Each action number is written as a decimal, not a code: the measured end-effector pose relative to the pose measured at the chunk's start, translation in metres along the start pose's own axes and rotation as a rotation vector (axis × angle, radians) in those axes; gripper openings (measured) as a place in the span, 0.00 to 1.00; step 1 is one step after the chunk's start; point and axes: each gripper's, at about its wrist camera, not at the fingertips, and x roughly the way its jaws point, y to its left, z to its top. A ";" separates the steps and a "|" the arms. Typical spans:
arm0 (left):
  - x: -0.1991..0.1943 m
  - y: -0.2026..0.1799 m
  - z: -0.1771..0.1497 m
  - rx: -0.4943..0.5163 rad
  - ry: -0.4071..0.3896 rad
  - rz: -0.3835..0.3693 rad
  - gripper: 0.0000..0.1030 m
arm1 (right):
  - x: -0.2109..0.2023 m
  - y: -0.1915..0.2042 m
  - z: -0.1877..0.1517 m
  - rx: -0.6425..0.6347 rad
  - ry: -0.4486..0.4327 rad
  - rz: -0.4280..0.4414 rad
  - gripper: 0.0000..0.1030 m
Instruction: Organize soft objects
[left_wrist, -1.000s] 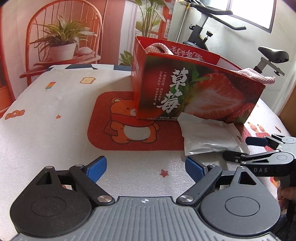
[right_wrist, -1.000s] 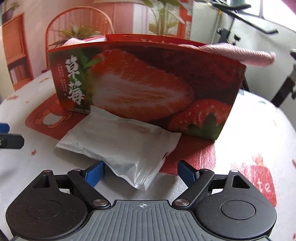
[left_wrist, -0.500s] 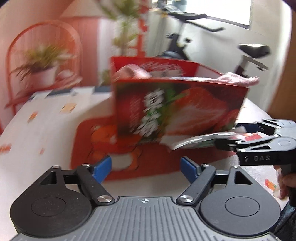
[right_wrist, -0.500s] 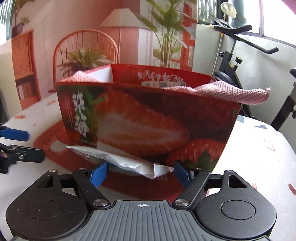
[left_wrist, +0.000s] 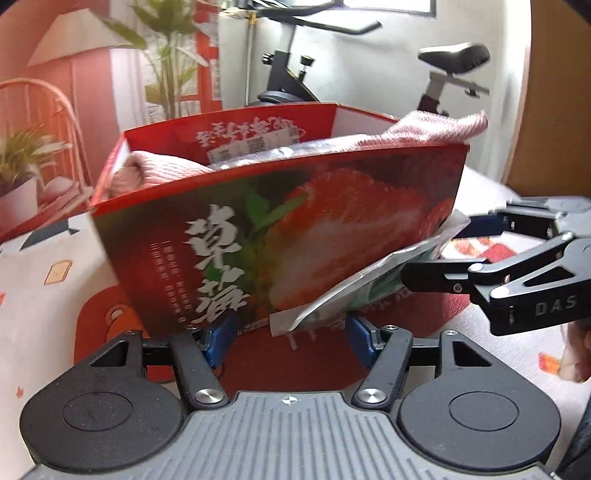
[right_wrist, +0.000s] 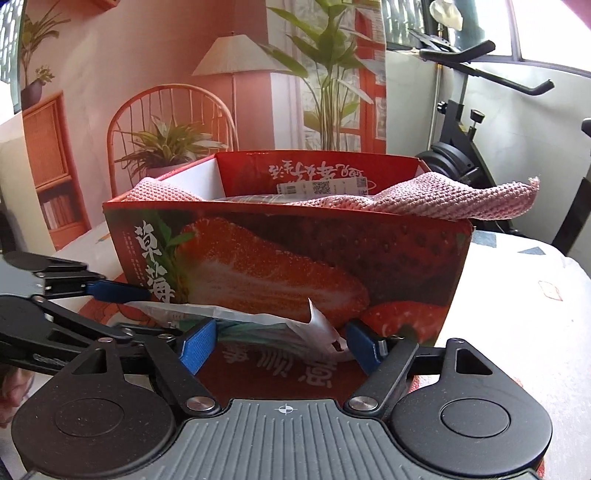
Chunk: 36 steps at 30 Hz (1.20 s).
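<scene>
A red strawberry-printed box (left_wrist: 280, 229) (right_wrist: 295, 258) stands on the table with a pink knitted cloth (left_wrist: 436, 129) (right_wrist: 454, 199) draped over its rim. A soft white plastic pouch (left_wrist: 362, 284) (right_wrist: 258, 325) is lifted off the table in front of the box, tilted. My right gripper (right_wrist: 279, 343) holds one end of it between its blue pads; it also shows in the left wrist view (left_wrist: 443, 251). My left gripper (left_wrist: 291, 339) has the pouch's other end between its blue pads, which stand apart; it also shows in the right wrist view (right_wrist: 122, 306).
A red bear-print mat (left_wrist: 99, 325) lies under the box on the white patterned tablecloth (left_wrist: 44, 295). An exercise bike (left_wrist: 436, 66) (right_wrist: 480, 122) stands behind the table. A backdrop with a chair and plants (right_wrist: 170, 125) is at the back.
The pouch has been picked up off the table by my right gripper and raised in front of the box. My left gripper has moved in close to the pouch's other end.
</scene>
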 end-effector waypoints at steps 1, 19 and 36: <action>0.003 -0.003 0.000 0.012 -0.001 -0.004 0.63 | 0.000 0.000 0.000 -0.003 -0.001 0.004 0.74; 0.020 0.009 0.006 -0.048 0.011 -0.012 0.25 | 0.015 -0.002 -0.001 -0.182 -0.020 0.025 0.47; -0.014 0.008 0.015 -0.087 -0.056 -0.036 0.25 | -0.012 -0.001 0.006 -0.135 -0.086 -0.017 0.23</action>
